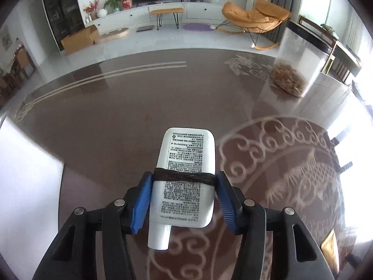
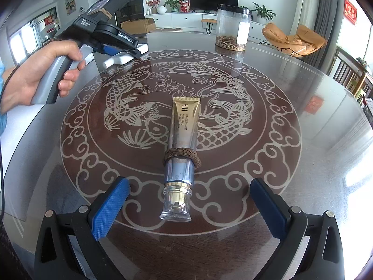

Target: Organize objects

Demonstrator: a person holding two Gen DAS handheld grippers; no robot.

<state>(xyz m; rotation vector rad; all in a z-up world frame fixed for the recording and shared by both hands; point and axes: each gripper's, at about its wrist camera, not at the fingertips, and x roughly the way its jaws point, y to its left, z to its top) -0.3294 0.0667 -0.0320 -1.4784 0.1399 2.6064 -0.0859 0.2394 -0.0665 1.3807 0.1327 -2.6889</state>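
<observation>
Two blue fingers of the left gripper are clamping the white tube lying on the desk; lifting it level should be keeping its dark band from slipping. The right gripper is hanging wide open and empty, straddling the gold tube's clear cap.

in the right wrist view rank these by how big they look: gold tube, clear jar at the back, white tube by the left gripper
1. gold tube, though it lies nearest the camera
2. clear jar, far back, so likely bigger than it looks
3. white tube, partly hidden under the left gripper
</observation>
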